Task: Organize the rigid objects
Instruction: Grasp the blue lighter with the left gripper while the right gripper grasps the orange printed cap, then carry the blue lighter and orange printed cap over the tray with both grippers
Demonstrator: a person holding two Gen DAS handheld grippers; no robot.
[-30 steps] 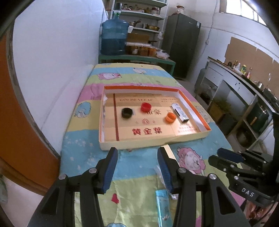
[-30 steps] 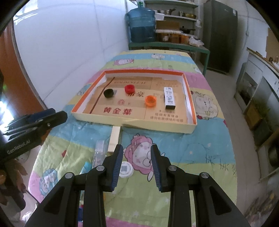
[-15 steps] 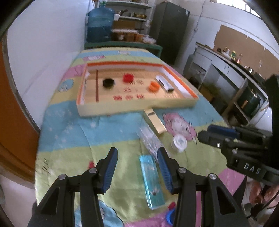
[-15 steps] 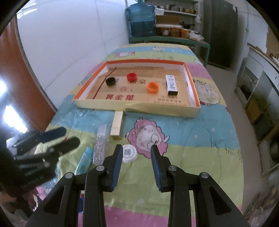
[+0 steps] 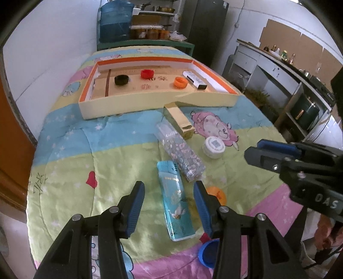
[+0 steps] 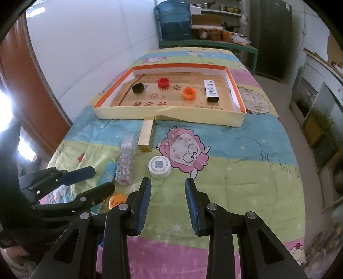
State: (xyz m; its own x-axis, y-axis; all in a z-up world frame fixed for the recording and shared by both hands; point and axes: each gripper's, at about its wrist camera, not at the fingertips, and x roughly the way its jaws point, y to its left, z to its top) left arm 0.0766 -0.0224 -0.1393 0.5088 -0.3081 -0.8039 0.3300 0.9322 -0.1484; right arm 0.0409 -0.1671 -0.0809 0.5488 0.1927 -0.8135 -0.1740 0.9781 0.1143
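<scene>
Ahead of our tongs, tray [image 5: 120, 110] holds black cap [image 5: 121, 80], red cap [image 5: 147, 74], orange cap [image 5: 180, 82], white box [image 5: 194, 79]; teal box [image 5: 175, 199] lies lengthwise between left gripper [image 5: 169, 198] jaws, apart; right gripper [image 6: 168, 200] apart, empty

Bg only. Big blue water jug [image 5: 114, 20] upper left of left wrist view, top centre in right wrist view [image 6: 174, 20], on green bench [image 5: 148, 44] at far end of the bed-like surface. Amber jars [image 5: 152, 33] w/ pans on shelf just right of jug. Dark fridge [image 5: 203, 25] top centre-right, next to shelf. White wall [image 6: 90, 43] runs down left side; orange-brown door [image 5: 10, 139] at left edge. Cartoon quilt [image 6: 246, 171] in pastel stripes, pink lion-like print [image 6: 186, 152] mid-frame. Right side: grey counter [image 5: 268, 62] w/ bottles [image 5: 285, 54], cardboard sheets [image 5: 300, 45] on wall above, dark pot-like appliance [image 5: 306, 113] on a lower shelf.
</scene>
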